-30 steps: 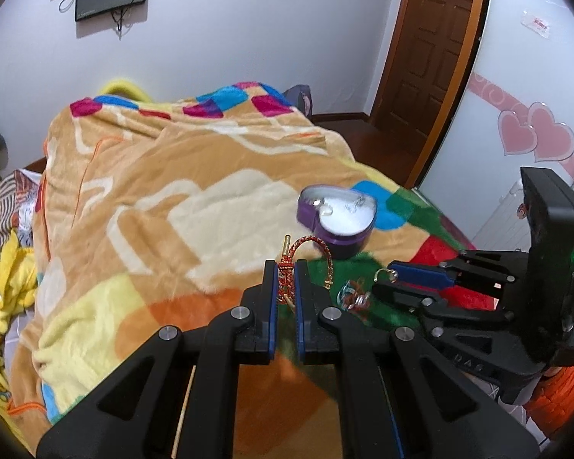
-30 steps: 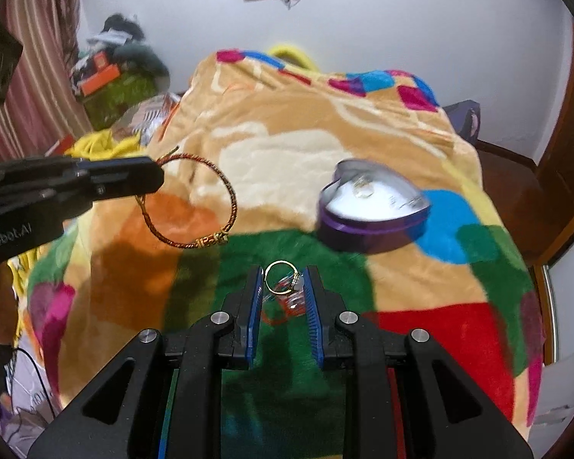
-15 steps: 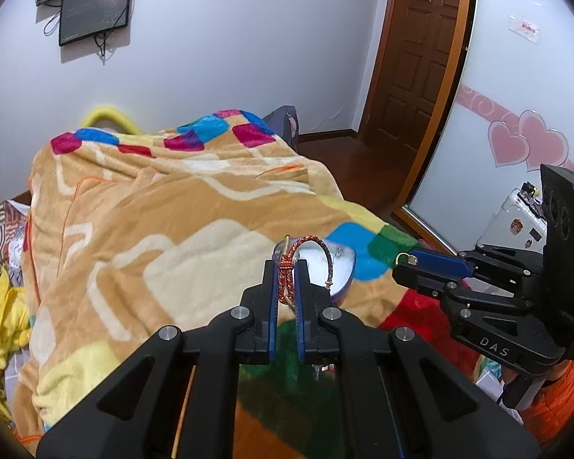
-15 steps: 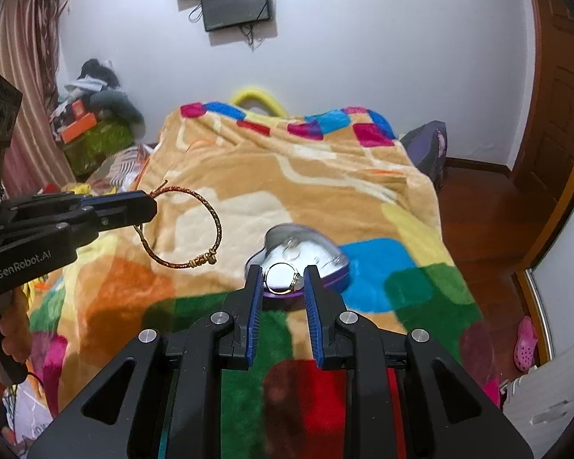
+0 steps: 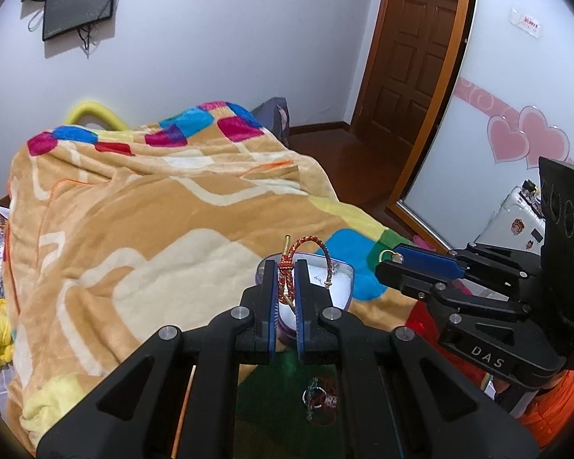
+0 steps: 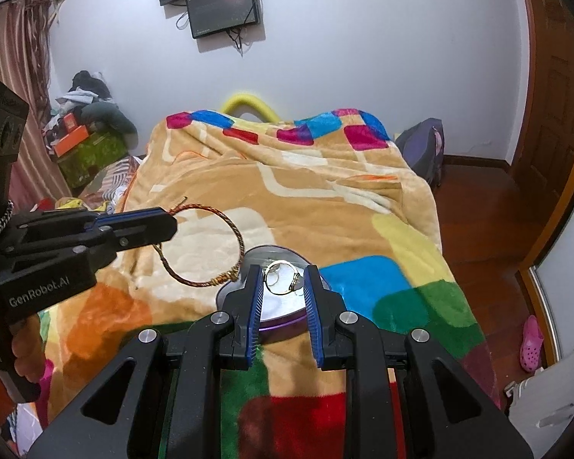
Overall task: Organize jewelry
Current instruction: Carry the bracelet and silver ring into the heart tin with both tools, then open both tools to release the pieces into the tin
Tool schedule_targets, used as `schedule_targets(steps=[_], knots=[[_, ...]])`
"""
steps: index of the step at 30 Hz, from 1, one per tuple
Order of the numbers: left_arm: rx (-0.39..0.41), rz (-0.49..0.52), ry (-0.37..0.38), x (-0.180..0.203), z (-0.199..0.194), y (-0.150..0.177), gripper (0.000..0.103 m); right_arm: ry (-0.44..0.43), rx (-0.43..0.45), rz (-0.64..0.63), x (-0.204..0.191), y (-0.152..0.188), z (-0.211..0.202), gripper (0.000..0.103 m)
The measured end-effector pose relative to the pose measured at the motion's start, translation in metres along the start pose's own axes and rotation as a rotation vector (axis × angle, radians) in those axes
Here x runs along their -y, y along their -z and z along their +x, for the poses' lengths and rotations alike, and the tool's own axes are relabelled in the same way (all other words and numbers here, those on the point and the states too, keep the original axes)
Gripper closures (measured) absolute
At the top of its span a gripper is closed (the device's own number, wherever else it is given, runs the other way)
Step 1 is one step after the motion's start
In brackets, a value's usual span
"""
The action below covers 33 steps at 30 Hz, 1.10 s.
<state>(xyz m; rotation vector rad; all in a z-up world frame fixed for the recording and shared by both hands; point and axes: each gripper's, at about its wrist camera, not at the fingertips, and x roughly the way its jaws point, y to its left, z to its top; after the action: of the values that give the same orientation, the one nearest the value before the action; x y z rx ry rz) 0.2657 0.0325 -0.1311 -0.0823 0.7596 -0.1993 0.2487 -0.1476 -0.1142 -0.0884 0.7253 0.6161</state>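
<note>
My left gripper (image 5: 286, 279) is shut on a red-and-gold braided bracelet (image 5: 306, 252), held in the air over the purple heart-shaped box (image 5: 340, 287). The bracelet also shows in the right wrist view (image 6: 203, 246), hanging from the left gripper (image 6: 172, 222). My right gripper (image 6: 284, 281) is shut on a gold ring (image 6: 281, 278), held above the box (image 6: 277, 315). The right gripper also shows in the left wrist view (image 5: 388, 258) with the ring (image 5: 386, 255) at its tip. Small jewelry pieces lie on the box's white lining.
A small keyring charm (image 5: 319, 399) lies on the green patch of the colourful blanket (image 5: 134, 229) beneath the left gripper. A wooden door (image 5: 409, 57) and mirrored wardrobe stand at right. Clutter and boxes (image 6: 84, 141) sit at the bed's left.
Both grippers rose off the blanket with their pieces and now hover over the heart box. The charm stays on the blanket below.
</note>
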Motion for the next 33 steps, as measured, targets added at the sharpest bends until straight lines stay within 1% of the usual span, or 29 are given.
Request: schedule_targets(steps=[8,16,25,29,33], knots=[[-0.055,0.003,0.008,-0.002,0.032,0.0,0.097,-0.008,-0.042,0.015,0.008,0.002,0.02,0.084],[-0.095,0.003,0.017,-0.006,0.05,0.004,0.097,-0.013,-0.077,0.017,0.01,0.001,0.036,0.084],[-0.123,0.011,0.027,-0.006,0.06,0.008,0.097,-0.008,-0.117,-0.013,0.007,0.002,0.048,0.084],[-0.124,0.002,0.017,-0.008,0.06,0.009,0.097,-0.006,-0.138,-0.016,0.007,0.004,0.051,0.084],[-0.131,-0.011,0.009,-0.012,0.061,0.009,0.095,-0.001,-0.14,-0.015,0.007,0.003,0.052,0.084]])
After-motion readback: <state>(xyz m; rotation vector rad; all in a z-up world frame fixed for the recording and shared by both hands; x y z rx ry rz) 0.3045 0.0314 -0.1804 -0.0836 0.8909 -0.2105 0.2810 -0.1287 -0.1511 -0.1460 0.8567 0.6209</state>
